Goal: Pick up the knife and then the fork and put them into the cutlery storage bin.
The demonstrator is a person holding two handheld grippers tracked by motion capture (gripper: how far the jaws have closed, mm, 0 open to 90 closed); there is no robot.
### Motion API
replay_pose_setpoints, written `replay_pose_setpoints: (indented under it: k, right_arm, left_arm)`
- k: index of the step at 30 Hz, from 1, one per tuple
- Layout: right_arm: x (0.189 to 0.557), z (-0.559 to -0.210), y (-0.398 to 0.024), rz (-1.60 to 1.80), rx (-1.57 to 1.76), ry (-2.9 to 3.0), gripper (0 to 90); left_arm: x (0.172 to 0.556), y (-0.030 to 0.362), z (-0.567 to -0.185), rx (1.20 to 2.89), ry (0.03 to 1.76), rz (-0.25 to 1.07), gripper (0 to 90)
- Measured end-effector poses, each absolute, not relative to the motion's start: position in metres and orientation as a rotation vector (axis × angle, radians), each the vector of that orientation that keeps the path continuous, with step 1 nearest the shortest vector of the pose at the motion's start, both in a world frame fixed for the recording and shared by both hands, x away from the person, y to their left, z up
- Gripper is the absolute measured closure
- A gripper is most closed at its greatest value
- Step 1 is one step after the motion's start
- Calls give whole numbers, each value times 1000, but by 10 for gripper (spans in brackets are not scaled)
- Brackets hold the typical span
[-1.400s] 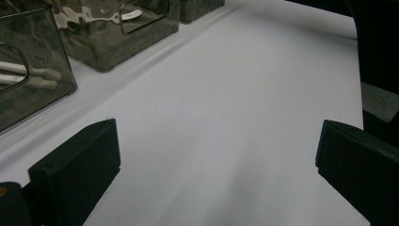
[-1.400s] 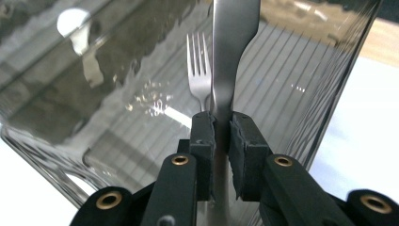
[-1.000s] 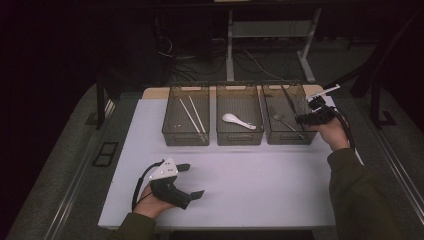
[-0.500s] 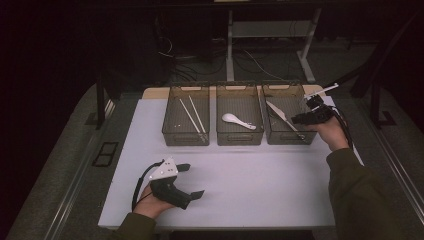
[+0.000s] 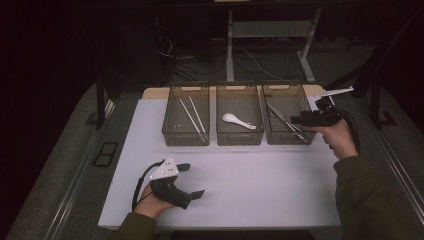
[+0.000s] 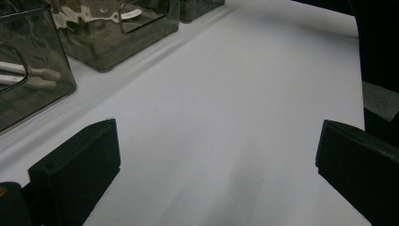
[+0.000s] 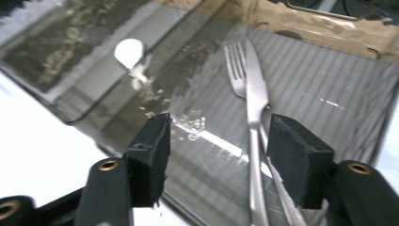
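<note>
Steel knife in bin, fingers parted above

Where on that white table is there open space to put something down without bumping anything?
The widest free patch is the white table top in front of the three bins, between the left gripper and the person's right sleeve. The far edge is crowded: chopstick bin, spoon bin, cutlery bin, with the right gripper beside it.

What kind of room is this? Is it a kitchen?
Probably a lab or workshop, not a kitchen. A white table holds three clear bins sorting cutlery, a person works with a hand-held gripper, and cables trail over the floor behind.
</note>
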State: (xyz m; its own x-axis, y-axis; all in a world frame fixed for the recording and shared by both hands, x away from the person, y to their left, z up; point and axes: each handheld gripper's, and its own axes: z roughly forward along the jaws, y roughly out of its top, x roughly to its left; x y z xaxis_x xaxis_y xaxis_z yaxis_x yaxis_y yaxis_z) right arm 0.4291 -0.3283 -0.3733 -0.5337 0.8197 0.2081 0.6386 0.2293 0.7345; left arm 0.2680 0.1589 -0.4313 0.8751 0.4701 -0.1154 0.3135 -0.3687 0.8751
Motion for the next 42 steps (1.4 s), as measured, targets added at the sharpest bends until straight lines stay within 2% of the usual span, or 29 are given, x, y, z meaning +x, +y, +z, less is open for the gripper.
replay_pose_setpoints:
  k: [26,42]
  right_arm:
    - [353,-373,-294,1320,1107,2272,204]
    - [318,-393,-284,1365,994,2311,190]
  left_arm:
    - [268,160,-432,1987,586,192,0]
    - [267,163,-431,1985,584,197,0]
